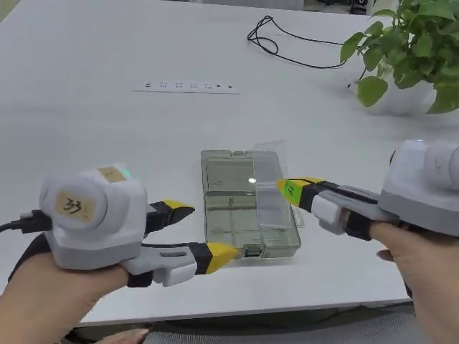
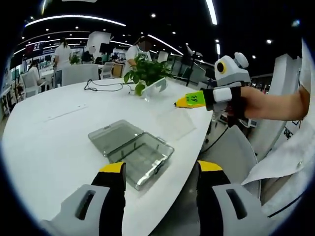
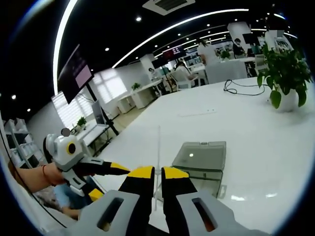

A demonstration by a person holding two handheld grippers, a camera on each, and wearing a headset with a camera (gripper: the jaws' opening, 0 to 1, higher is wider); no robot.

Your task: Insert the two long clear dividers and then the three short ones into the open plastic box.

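The open smoky-clear plastic box [image 1: 247, 215] lies on the white table in front of me, its lid flat at the far side. My right gripper [image 1: 282, 188] is shut on a long clear divider [image 1: 272, 202], which hangs just above the box's right half. In the right gripper view the divider [image 3: 158, 147] is edge-on between the jaws of the right gripper [image 3: 157, 172], with the box [image 3: 197, 162] beyond. My left gripper [image 1: 204, 231] stands open and empty just left of the box. The left gripper view shows the left gripper [image 2: 161, 169], the box [image 2: 130, 145] and the right gripper [image 2: 189, 101] holding the divider [image 2: 174, 123].
A flush socket strip [image 1: 188, 87] sits in the table farther back. A black cable [image 1: 287, 46] loops at the far side, beside a potted plant [image 1: 409, 50] at the far right. The table's front edge [image 1: 251, 304] runs close behind the box.
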